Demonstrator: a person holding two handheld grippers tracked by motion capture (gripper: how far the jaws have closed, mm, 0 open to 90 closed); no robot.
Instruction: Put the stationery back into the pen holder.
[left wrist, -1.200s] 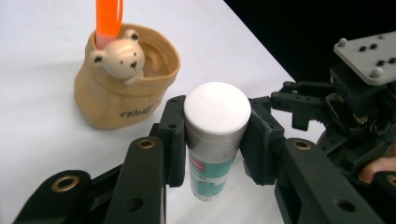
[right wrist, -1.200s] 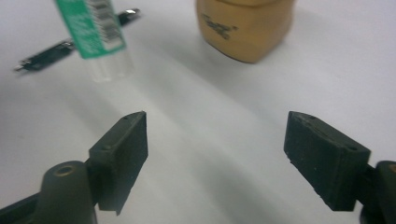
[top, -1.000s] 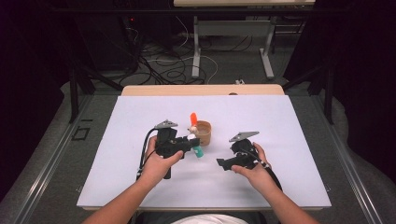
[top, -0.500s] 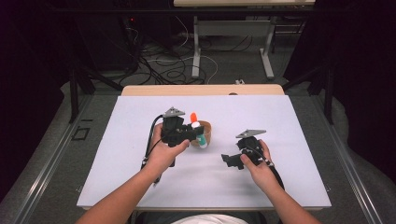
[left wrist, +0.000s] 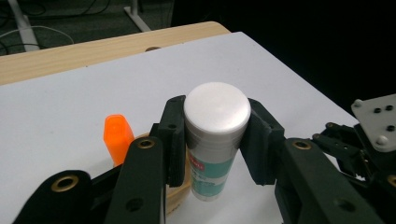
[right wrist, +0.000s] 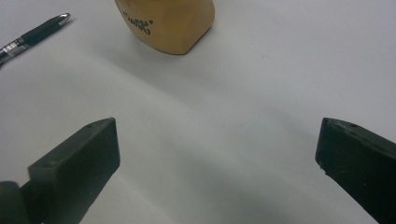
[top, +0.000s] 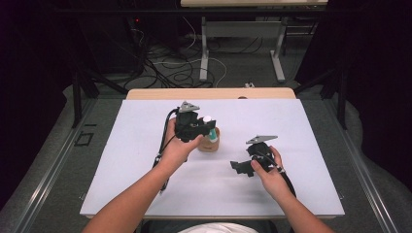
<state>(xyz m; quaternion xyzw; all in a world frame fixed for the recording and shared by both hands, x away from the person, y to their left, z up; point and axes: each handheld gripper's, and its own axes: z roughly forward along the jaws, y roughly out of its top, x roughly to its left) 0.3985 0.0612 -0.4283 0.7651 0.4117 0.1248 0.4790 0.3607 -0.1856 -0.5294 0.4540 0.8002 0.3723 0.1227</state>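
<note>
The tube [left wrist: 215, 140], white-capped with a teal label, is clamped between the jaws of the left gripper [left wrist: 215, 140], their pads pressed on its sides just under the cap. It stands upright over the rim of the tan cup [top: 210, 144]; whether its foot is inside the cup or beside it cannot be told, since the jaws cover the rim in the left gripper view. The label's print is too small to read. One orange cap [left wrist: 116, 137] pokes up from the cup; what it belongs to is hidden below. In the right gripper view the cup's top is cut off by the frame edge, and one black pen [right wrist: 32, 33] lies on the white table [top: 145, 131] with its far end cut off at the left.

The left hand [top: 177, 148] holds its gripper raised above the cup. The right hand [top: 267, 170] holds the right gripper [right wrist: 217, 154] low and near the table, well apart from the cup, its jaws spread wide with nothing between them; they have just been opening
</note>
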